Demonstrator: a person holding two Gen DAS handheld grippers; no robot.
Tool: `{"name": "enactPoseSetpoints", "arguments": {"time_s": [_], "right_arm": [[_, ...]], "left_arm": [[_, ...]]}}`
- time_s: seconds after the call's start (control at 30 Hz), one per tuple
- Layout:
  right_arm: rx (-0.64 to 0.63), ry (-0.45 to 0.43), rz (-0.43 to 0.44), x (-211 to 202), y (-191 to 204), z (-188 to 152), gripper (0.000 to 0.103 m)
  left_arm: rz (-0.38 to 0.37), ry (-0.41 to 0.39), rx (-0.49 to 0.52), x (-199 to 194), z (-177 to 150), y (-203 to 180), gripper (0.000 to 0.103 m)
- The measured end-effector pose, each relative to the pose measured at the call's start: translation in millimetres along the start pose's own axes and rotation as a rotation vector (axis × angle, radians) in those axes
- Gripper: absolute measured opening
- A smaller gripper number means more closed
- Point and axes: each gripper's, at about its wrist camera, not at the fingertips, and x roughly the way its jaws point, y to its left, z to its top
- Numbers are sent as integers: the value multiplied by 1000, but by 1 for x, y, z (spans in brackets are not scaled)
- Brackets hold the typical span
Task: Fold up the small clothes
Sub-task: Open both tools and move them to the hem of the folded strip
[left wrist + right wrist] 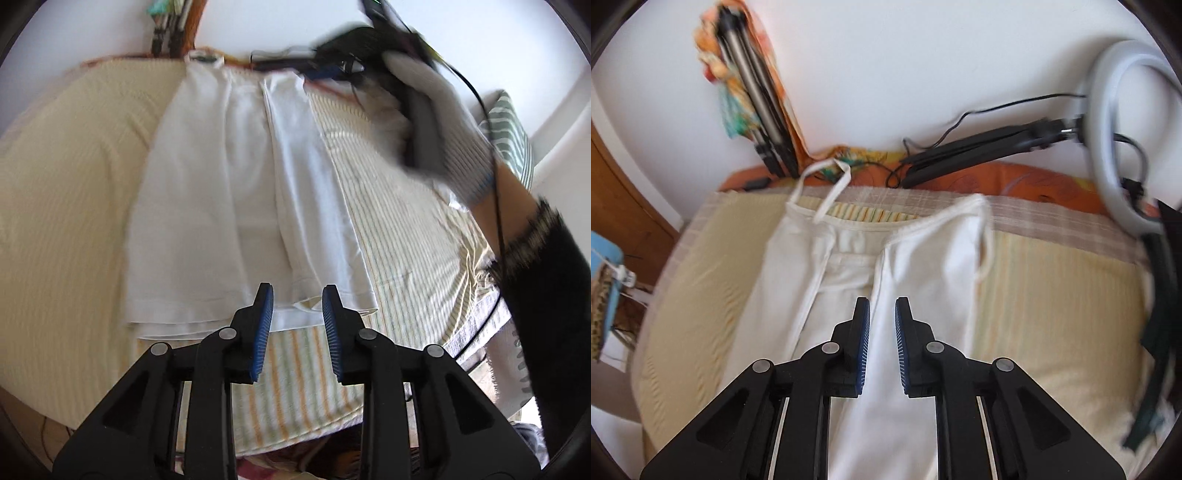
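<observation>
White cotton garment [236, 192], smooth with thin straps, lies flat on the ribbed, striped yellow bedspread [66, 206]. My left gripper [297, 325] and right gripper [882, 343], blue ridged pads, both hover spread, empty, above it.

White wall [886, 74], striped bed [1052, 295].
</observation>
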Motion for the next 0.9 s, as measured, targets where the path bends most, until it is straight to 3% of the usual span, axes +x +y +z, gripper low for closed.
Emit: {"name": "enactPoseSetpoints", "arguments": {"time_s": [0.2, 0.27, 0.37, 0.53, 0.7, 0.9], "right_arm": [[62, 0, 19, -71, -8, -66, 13], [77, 13, 20, -87, -9, -99, 22], [97, 53, 18, -99, -7, -142, 34], [215, 100, 72, -105, -14, -205, 34], [345, 123, 170, -82, -28, -236, 35], [317, 112, 228, -73, -24, -237, 37]], "left_arm": [[39, -90, 10, -38, 5, 23, 28], [46, -102, -3, -45, 8, 42, 36], [54, -83, -10, -47, 10, 63, 41], [74, -17, -104, -31, 10, 97, 41], [21, 59, -166, -13, 2, 113, 41], [-5, 104, -173, -1, -4, 113, 40]]}}
